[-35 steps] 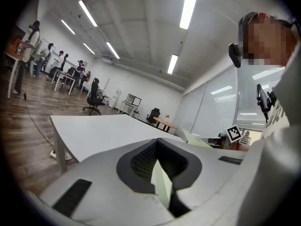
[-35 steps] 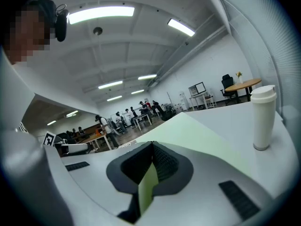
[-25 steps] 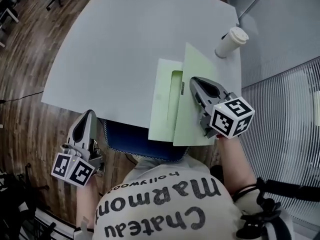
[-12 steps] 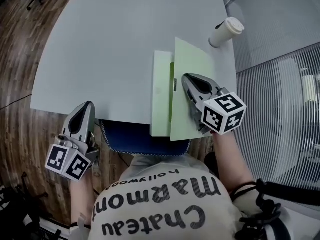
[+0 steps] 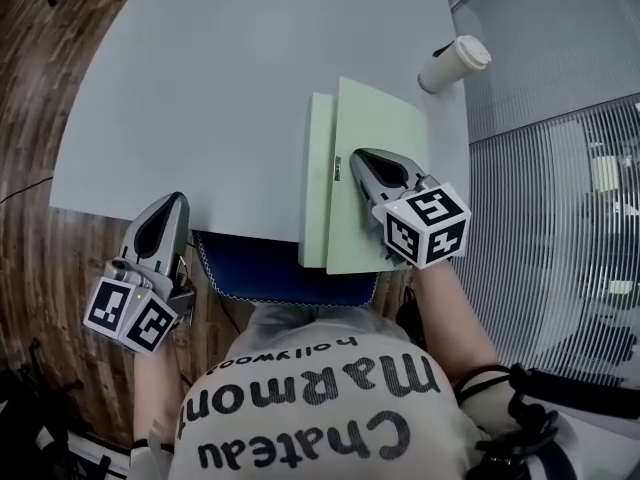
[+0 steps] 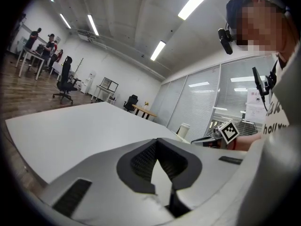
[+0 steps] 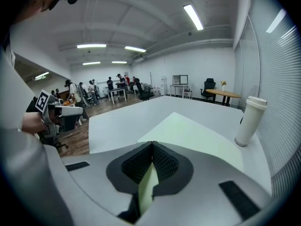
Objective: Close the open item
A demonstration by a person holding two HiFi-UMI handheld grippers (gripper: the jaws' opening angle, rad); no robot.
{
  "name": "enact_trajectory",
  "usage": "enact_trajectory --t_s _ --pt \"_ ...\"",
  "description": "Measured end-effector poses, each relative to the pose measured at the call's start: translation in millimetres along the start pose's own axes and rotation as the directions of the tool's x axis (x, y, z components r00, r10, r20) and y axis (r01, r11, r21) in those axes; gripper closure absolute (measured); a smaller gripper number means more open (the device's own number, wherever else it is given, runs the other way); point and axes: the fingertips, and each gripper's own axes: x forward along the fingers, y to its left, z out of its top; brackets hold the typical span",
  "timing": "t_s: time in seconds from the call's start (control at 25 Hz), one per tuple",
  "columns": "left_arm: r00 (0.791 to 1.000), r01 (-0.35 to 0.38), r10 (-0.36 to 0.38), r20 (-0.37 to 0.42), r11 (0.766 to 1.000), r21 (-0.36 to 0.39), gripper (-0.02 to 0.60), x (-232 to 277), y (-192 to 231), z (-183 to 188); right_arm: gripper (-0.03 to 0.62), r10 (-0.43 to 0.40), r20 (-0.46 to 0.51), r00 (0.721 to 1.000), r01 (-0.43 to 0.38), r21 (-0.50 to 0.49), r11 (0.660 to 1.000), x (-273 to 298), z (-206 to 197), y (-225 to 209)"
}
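Two grippers in head view: right gripper [image 5: 358, 160] holds the raised cover of the green folder [image 5: 385, 123] at the bench [image 5: 200, 88] near edge, left gripper [image 5: 168, 203] off-bench. Left gripper view: fingers [image 6: 141, 160] together, empty. Right gripper view: fingers [image 7: 165, 163] clamped on the cover; the thin sheet may slip out and flop open.

Bright, even light from ceiling strip lights [image 7: 194, 17] leaves the pale bench [image 5: 230, 88] and green folder [image 5: 375, 118] almost shadowless. Both gripper views bulge, with black corners; the left gripper [image 6: 157, 147] and right gripper [image 7: 152, 149] look soft close up.
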Motion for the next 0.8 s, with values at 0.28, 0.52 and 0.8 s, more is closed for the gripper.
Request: enact_trajectory --t_s 0.28,0.52,0.8 --pt "1.0 0.0 0.0 -0.002 1.0 -0.008 0.588 -2 2 -6 0.594 0.009 -0.042 0.999 -0.011 -0.042 0.999 11 -14 9" --pt "1.0 -0.008 0.007 -0.002 1.0 -0.019 0.588 -15 11 -6 0.594 0.006 -0.085 0.996 -0.013 -0.083 0.996 22 -23 22" --pt "1.0 -0.004 0.004 -0.001 0.999 -0.032 0.588 -17 16 -12 0.594 -0.01 -0.131 0.991 -0.005 -0.112 0.994 35 -36 25"
